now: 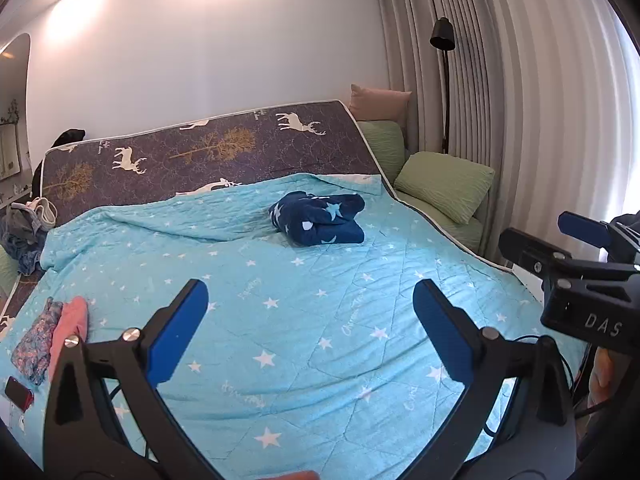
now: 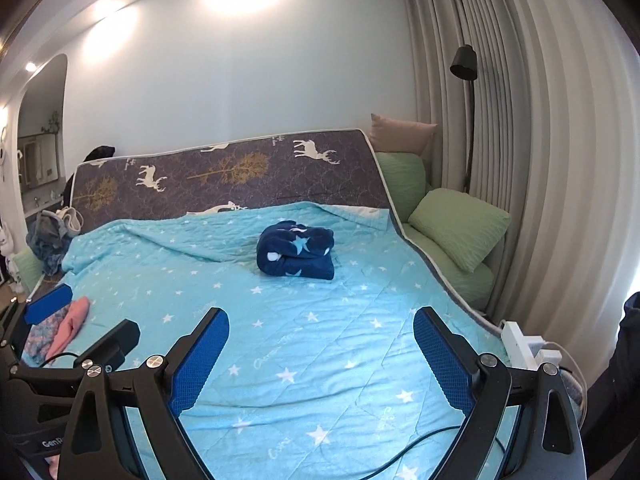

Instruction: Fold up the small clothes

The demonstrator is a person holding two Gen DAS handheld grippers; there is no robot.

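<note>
A folded navy garment with pale stars lies in the middle of the turquoise star quilt. A pink garment and a floral one lie side by side at the quilt's left edge. My left gripper hovers open over the near quilt, nothing between its blue pads. My right gripper hangs to its right, also open and empty. Both are well short of the navy garment.
A heap of unfolded clothes sits at the far left by the deer-print mattress. Green pillows, a floor lamp and curtains stand right. A phone lies near left; a power strip near right.
</note>
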